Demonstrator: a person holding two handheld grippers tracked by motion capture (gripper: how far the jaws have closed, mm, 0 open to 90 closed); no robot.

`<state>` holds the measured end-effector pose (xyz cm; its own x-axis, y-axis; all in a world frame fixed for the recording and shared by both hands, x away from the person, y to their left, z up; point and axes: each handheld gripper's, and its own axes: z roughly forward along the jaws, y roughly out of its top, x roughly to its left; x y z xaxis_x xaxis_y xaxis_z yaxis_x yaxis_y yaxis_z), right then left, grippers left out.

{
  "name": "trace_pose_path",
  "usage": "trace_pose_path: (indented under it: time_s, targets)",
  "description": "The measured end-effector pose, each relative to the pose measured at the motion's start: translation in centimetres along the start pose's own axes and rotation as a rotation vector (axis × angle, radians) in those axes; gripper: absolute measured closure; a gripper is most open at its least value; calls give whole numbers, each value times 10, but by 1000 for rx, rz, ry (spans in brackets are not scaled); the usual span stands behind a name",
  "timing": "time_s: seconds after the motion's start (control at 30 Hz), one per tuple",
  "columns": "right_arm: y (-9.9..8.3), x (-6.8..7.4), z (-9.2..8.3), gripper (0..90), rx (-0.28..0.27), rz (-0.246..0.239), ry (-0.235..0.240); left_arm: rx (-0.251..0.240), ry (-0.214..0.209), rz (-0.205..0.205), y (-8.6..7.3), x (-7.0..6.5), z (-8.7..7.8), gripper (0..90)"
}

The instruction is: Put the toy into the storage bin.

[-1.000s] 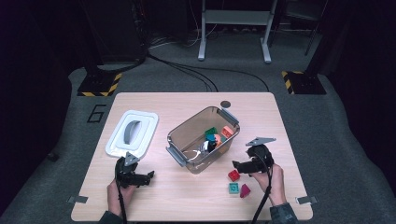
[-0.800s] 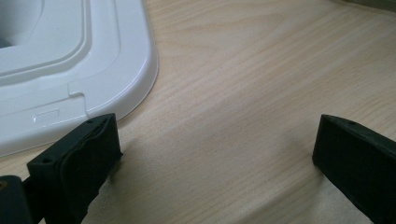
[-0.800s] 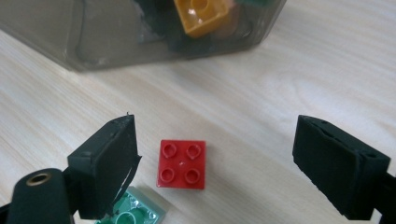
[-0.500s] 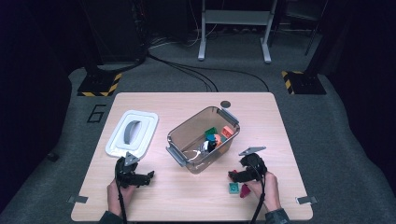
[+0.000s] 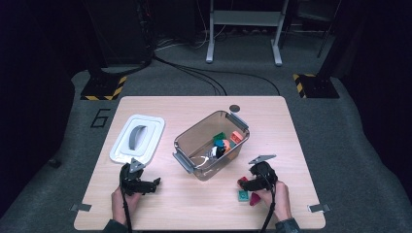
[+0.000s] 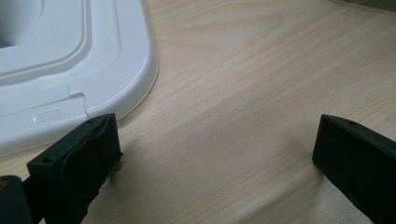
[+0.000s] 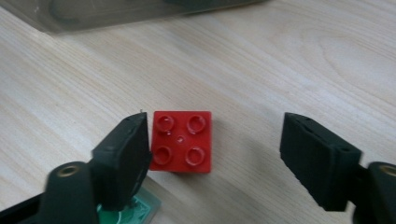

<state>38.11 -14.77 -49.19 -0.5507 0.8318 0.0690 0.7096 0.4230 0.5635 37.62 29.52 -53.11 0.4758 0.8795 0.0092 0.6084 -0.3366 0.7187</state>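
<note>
On a pale wood-grain table point(image 5: 204, 204) set on grey carpet, in a dark room with black cables and a metal stand behind it, we have both hands at the near edge. A black number six is marked on the floor to the left, and yellow-and-black striped blocks sit at either far corner.

Around us we see a white rectangular plastic lid with a grey handle point(image 5: 137, 138) lying flat on the left, and a clear smoky plastic bin with grey latches point(image 5: 211, 144) in the middle, holding a few coloured blocks. A small dark disc point(image 5: 234, 108) lies near the far edge. A green flat block point(image 5: 243, 195) lies on the table near our right hand, with a dark red piece just beside it. Nothing stands between the jaws and the brick.

Our right gripper point(image 7: 212, 149) has been closing its jaws and now holds them at a middling width around a small red plastic four-stud brick point(image 7: 183, 140), which rests on the table just in front of the bin. One jaw touches the brick's side; the other stands clear of it. Our left gripper point(image 6: 215, 154) rests low over bare wood beside the lid's corner, jaws wide, nothing between them.
</note>
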Motion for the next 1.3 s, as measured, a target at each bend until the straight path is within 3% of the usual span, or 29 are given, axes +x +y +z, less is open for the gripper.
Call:
trace_pose_path:
  time_s: [0.27, 0.5, 0.87, 1.3]
  targets:
    - [0, 2, 4, 391, 30, -22, 10, -2, -1, -10, 0, -1, 0, 6]
    - [2, 5, 8, 574, 55, -53, -6, -2, -1, -11, 0, -1, 0, 7]
    - [5, -7, 6, 584, 30, -17, -10, -1, -1, -7, 0, -1, 0, 7]
    - [25, -35, -15, 584, -55, 40, -57, -2, -1, -8, 0, -1, 0, 7]
